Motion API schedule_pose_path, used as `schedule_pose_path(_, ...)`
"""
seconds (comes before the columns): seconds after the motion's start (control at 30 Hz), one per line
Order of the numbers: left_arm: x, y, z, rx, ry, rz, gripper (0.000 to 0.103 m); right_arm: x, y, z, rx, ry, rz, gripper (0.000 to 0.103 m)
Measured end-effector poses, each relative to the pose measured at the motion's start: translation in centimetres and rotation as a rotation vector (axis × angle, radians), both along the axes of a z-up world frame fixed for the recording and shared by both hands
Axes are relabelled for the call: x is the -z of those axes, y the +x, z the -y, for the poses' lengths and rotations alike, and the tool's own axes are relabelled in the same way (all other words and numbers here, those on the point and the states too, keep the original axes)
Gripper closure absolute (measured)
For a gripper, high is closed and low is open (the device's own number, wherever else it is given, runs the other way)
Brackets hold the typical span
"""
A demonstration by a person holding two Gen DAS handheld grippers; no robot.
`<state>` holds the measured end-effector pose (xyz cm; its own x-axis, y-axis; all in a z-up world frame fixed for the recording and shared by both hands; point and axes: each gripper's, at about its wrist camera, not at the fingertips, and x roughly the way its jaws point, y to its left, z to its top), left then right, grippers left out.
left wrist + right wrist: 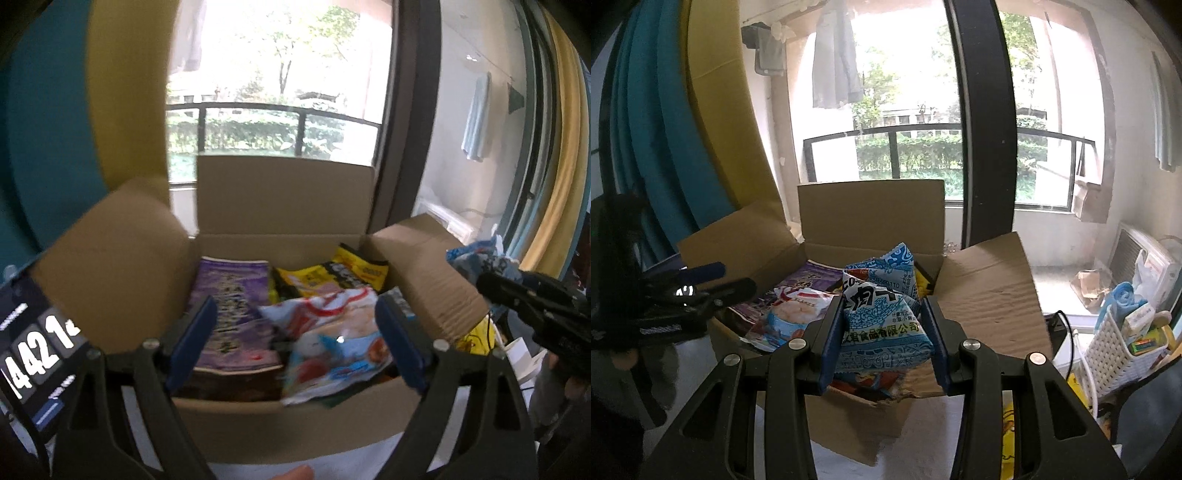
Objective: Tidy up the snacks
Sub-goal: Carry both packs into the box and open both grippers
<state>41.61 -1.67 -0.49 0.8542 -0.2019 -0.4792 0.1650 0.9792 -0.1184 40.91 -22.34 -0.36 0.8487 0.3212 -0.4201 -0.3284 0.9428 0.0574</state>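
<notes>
The left gripper [295,347] gapes wide and empty over the cardboard box [280,417]; the right gripper [882,332] clamps a blue snack packet [882,314].

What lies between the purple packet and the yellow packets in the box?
Nothing: in the left wrist view the purple packet and yellow packets sit side by side in the box, apparently touching.

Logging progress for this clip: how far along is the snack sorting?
Done: several packets, including a purple bag, lie in the box. In hand: the left claw is open over the white packet; the right claw grips a blue packet, not yet boxed.
</notes>
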Motion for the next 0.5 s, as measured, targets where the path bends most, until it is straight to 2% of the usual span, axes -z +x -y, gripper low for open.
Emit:
schedule_pose_path(0.23,-1.3,-1.7,-5.0,-0.096,-0.006,0.055,0.014,-0.3,0.9,-3.1,-0.029,-0.025,-0.006,0.059)
schedule_pose_path(0.4,-1.9,-2.0,-8.1,-0.145,-0.041,0.068,0.014,0.1,2.5,-4.7,0.001,-0.046,-0.038,0.059)
schedule_pose_path(0.5,-2.4,-2.3,-9.1,-0.171,-0.042,0.086,0.014,1.2,3.6,-4.9,0.065,-0.043,-0.072,0.059)
